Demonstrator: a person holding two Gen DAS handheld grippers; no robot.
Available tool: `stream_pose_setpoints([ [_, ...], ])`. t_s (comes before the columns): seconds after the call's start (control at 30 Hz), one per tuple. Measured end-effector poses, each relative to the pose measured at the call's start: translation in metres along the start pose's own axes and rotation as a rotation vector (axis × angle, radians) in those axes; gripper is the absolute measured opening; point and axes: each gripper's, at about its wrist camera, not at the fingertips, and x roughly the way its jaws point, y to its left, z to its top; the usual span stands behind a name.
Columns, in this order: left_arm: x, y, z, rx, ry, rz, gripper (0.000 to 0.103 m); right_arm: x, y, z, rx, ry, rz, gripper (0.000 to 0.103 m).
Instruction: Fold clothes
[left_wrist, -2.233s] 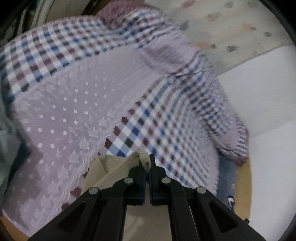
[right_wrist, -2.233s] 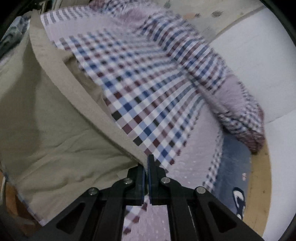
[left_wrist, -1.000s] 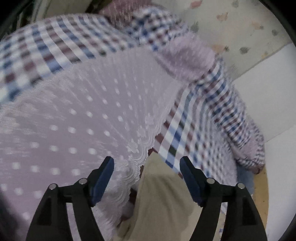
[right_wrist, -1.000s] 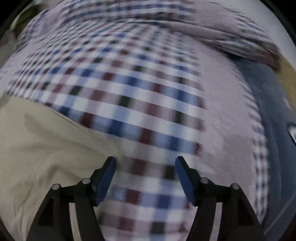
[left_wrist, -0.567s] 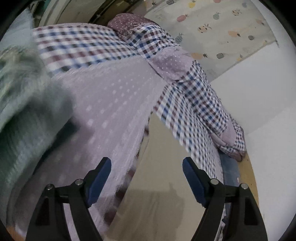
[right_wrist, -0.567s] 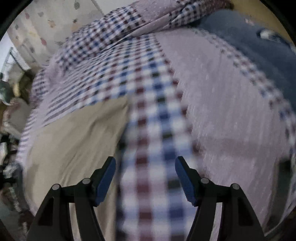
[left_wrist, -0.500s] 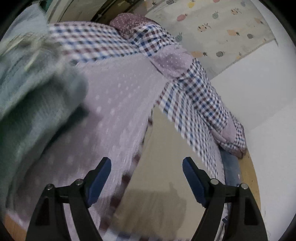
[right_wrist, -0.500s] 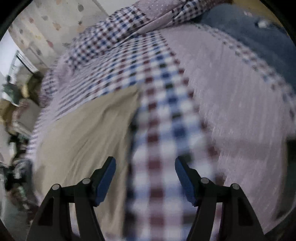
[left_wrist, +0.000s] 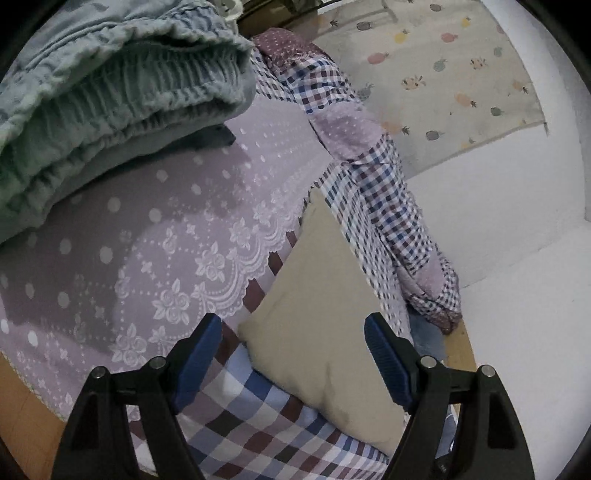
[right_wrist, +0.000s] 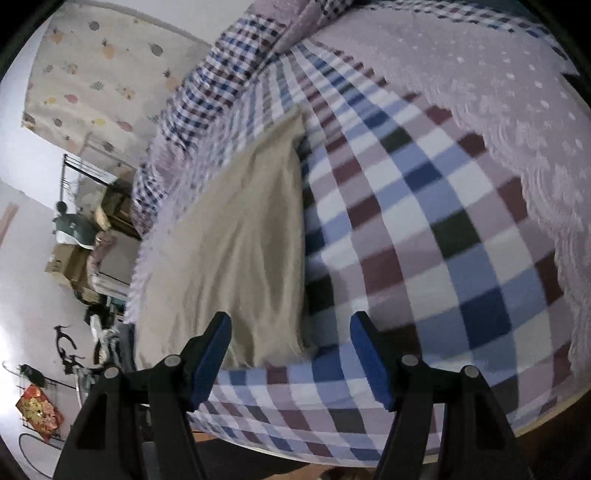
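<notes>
**Beige garment flat on bed, both hand-held grippers empty**

Bed fills both views, covered in lilac dotted lace-edged spread plus a blue/maroon checked quilt. In the left wrist view a folded grey-green blanket sits at 10 o'clock, on the spread. Pineapple-print wall cloth at 1 o'clock; white wall at 3 o'clock.

Beige garment lies on the checked quilt, already folded into a flat panel. In the left wrist view it runs from centre down to 5 o'clock, pointed corner toward 12. In the right wrist view it stretches from 6 up to 11 o'clock, with its long edge toward centre.

Left hand-held gripper: jaws wide apart, nothing between them, hovering over the garment's near end. Right hand-held gripper: jaws also wide apart, empty, just above the garment's near corner.

Handling guess: thin, light, floppy cloth, not fragile, will sag and slide over the quilt. Best hold looks like the two near corners, pinching through all layers at the edge so the fold stays together.
</notes>
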Motion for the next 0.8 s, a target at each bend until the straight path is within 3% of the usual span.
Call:
stream_pose_setpoints([
  [0.27,0.012,0.005,-0.008,-0.028,0.017,0.036,0.082,0.012,0.004,-0.012,-0.023,0.028,0.042,0.071],
  [0.37,0.022,0.007,-0.008,-0.038,0.013,0.053,0.074,0.015,0.007,-0.015,-0.017,0.025,0.053,0.071],
  [0.43,0.029,0.006,-0.009,-0.033,0.011,0.086,0.061,0.020,0.008,-0.012,-0.008,0.020,0.053,0.071],
  [0.6,0.041,0.001,-0.013,-0.011,-0.005,0.134,0.043,0.024,0.005,-0.011,0.033,0.009,0.061,0.071],
  [0.63,0.041,0.003,-0.013,-0.014,-0.008,0.138,0.027,0.024,0.005,-0.011,0.039,0.007,0.060,0.071],
  [0.67,0.043,0.004,-0.013,-0.019,-0.007,0.144,0.022,0.025,0.006,-0.011,0.037,0.005,0.054,0.070],
  [0.73,0.044,0.008,-0.014,-0.037,-0.011,0.141,0.010,0.026,0.007,-0.011,0.033,0.002,0.042,0.063],
  [0.8,0.045,0.007,-0.014,-0.043,-0.016,0.136,0.008,0.032,0.012,-0.012,0.021,0.012,0.014,0.051],
])
